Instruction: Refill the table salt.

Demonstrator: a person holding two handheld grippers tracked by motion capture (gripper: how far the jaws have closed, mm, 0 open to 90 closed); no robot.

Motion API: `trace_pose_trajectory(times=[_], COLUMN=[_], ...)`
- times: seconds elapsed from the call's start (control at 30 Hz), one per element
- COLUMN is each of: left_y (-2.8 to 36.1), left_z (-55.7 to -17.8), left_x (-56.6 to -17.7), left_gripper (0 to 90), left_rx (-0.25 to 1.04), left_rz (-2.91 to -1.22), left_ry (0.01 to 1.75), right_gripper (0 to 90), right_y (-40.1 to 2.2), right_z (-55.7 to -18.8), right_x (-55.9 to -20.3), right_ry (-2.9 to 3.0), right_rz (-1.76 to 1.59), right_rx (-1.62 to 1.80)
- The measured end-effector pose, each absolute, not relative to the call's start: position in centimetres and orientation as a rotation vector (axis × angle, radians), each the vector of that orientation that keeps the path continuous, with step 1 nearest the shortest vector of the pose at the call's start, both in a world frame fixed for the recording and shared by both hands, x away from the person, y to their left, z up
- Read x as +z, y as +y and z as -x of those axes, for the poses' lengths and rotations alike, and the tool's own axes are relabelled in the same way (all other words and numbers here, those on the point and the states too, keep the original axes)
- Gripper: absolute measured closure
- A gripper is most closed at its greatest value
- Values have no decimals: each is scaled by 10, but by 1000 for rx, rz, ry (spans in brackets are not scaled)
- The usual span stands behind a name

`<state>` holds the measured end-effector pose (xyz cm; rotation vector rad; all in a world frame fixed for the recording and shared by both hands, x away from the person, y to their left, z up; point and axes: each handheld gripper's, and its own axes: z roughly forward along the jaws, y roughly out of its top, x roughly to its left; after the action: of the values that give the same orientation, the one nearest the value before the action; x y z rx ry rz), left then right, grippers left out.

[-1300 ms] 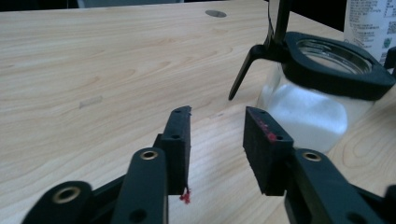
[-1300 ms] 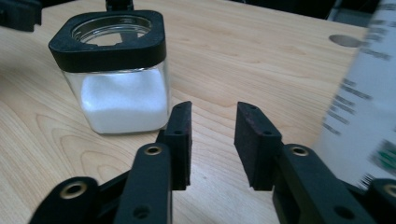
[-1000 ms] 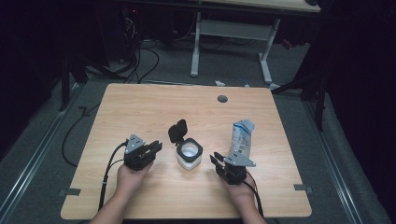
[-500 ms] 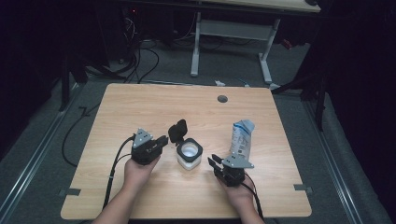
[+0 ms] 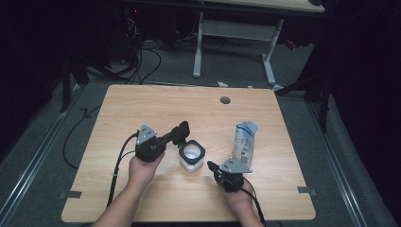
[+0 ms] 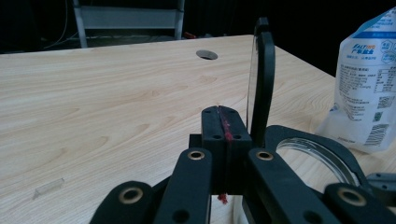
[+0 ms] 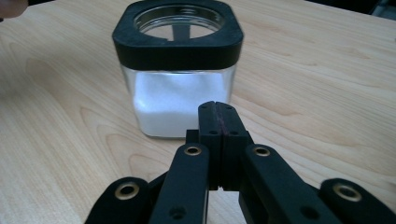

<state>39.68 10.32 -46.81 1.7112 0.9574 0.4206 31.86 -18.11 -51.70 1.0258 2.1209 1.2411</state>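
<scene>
A square glass jar with a black rim and white powder inside stands mid-table. Its hinged black lid stands upright at the jar's left. My left gripper is shut and holds nothing, its tips just beside the lid; its jaws have just closed. My right gripper is also shut and holds nothing. It points at the jar's wall from a short way off, and its jaws have just closed too. A white and blue pouch stands right of the jar.
The wooden table has a round cable hole near its far edge. A black cable trails from my left gripper over the front edge. Another table's white frame and cables lie on the floor behind.
My left hand has moved right and slightly up, bringing its gripper's tips beside the upright lid. The right gripper, jar and pouch have stayed in place.
</scene>
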Motion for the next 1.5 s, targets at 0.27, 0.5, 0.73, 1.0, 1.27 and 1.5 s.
trace_pose_trajectory(times=[0.27, 0.5, 0.73, 1.0, 1.27, 1.5], left_y=[103, 101, 92, 84, 97, 89], left_z=[-392, -386, -376, -366, -350, -337], left_x=[-465, -466, -470, -477, -502, -519], left_gripper=[900, 900, 900, 900, 900, 900], left_rx=[411, 401, 382, 385, 391, 354], left_rz=[-1708, -1706, -1714, -1741, -1774, -1810], left_ry=[936, 918, 885, 860, 924, 922], right_gripper=[900, 900, 900, 900, 900, 900], right_y=[-173, -167, -162, -162, -172, -180], right_z=[-320, -321, -321, -320, -314, -312], right_x=[-520, -520, -520, -520, -522, -523], right_ry=[2141, 2150, 2157, 2154, 2151, 2140], right_rz=[-1015, -1000, -986, -984, -1000, -1027], right_rx=[1242, 1238, 1235, 1237, 1219, 1214])
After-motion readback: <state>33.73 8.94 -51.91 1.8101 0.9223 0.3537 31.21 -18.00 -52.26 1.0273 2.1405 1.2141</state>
